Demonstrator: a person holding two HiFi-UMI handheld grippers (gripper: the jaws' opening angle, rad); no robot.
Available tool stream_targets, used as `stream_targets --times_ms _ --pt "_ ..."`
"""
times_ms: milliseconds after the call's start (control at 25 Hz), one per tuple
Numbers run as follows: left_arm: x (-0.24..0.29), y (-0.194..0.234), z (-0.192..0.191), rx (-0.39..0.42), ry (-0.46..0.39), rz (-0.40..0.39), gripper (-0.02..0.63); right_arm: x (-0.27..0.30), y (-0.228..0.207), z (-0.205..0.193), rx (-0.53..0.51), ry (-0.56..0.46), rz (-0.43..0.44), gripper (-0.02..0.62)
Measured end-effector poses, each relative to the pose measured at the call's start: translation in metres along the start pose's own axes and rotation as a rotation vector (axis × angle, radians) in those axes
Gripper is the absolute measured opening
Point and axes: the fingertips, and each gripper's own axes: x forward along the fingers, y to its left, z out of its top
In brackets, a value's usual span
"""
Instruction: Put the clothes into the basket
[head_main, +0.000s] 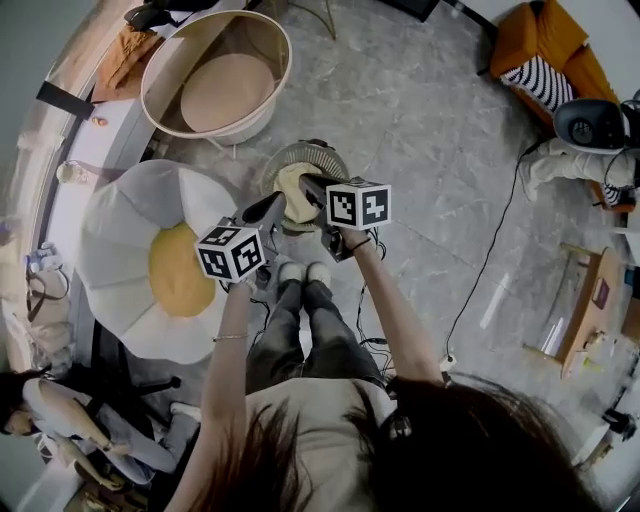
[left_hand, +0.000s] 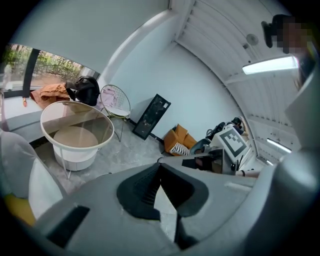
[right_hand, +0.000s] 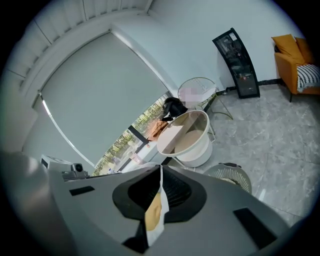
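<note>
A cream and pale yellow cloth (head_main: 293, 196) hangs between both grippers, just above a round grey slatted basket (head_main: 306, 160) on the floor. My left gripper (head_main: 279, 205) is shut on a white edge of the cloth (left_hand: 165, 206), which shows as a thin strip between its dark pads. My right gripper (head_main: 309, 186) is shut on a white and yellow fold of the cloth (right_hand: 154, 214). In the right gripper view the basket (right_hand: 231, 176) lies just past the jaws, below and to the right. Most of the cloth is hidden behind the gripper bodies in both gripper views.
A large fried-egg-shaped white and yellow cushion (head_main: 165, 262) lies left of the basket. A round white table with a glass top (head_main: 218, 75) stands beyond it. An orange armchair (head_main: 545, 45) sits at the far right. The person's feet (head_main: 305, 272) are close behind the basket, with cables on the floor.
</note>
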Motion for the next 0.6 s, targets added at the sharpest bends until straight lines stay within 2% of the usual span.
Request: stream_targets --times_ms 240,440,600 --pt "-0.013 -0.017 0.016 0.047 -0.053 -0.016 0.011 -0.020 0.036 0.023 -0.044 -0.087 0.097 0.015" --pt "-0.023 -0.028 0.024 0.051 -0.100 -0.017 0.011 -0.030 0.051 0.027 -0.076 -0.097 0.110 0.009" --pt "-0.023 -0.035 0.033 0.064 -0.124 -0.019 0.011 -0.035 0.053 0.026 -0.055 -0.104 0.116 0.008"
